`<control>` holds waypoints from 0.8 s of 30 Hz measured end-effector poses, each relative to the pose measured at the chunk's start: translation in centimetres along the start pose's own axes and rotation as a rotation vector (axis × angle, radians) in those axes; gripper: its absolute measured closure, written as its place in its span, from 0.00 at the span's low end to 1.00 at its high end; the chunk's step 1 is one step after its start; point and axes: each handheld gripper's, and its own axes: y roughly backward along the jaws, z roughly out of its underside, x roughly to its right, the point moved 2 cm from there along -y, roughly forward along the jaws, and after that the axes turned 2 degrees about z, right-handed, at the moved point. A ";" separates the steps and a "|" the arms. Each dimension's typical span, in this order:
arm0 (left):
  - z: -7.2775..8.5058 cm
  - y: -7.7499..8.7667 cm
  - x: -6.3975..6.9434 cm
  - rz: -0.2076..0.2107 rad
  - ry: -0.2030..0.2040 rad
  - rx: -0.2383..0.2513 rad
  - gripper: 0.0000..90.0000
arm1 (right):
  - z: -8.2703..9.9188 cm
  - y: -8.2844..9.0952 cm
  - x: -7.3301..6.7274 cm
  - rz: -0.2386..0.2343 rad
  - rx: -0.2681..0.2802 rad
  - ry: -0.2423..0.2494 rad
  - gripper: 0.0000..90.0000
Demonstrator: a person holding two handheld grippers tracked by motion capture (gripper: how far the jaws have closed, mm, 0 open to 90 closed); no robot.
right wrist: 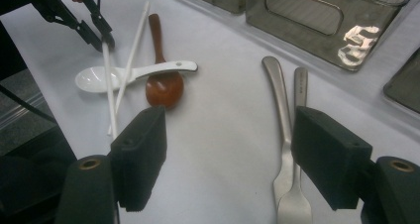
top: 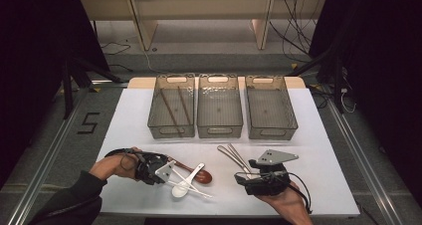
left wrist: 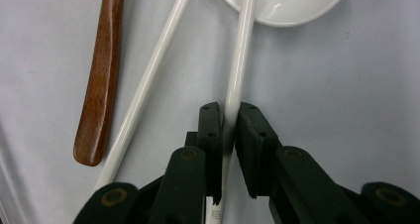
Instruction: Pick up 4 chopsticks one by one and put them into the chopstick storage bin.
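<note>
Left gripper view: left tongs (left wrist: 230,130) pinching white chopstick (left wrist: 236,80) near blunt end, flat on table (left wrist: 346,110) beside wooden spoon (left wrist: 101,75). Thin, stiff, glossy, light; likely slips or pivots, so grip wants squaring. Right tongs (right wrist: 228,159) spread, empty, over metal forks (right wrist: 287,135).

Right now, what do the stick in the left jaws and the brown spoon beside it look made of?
White chopstick: glossy, smooth, with bright highlights; likely plastic or melamine, possibly ceramic. Brown spoon: reddish-brown with faint grain streaks and a soft sheen; probably lacquered wood, though wood-look plastic can't be ruled out.
</note>
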 end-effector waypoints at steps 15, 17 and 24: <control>-0.3 0.2 0.3 -0.003 -0.037 0.019 0.93 | 0.0 0.1 0.0 0.000 0.005 -0.001 0.34; -0.4 0.4 0.2 -0.011 -0.035 0.027 0.93 | 0.0 0.1 0.0 0.000 0.005 0.000 0.34; -0.6 1.8 -0.3 -0.075 -0.008 0.064 0.93 | 0.0 0.1 0.1 0.002 0.010 -0.004 0.34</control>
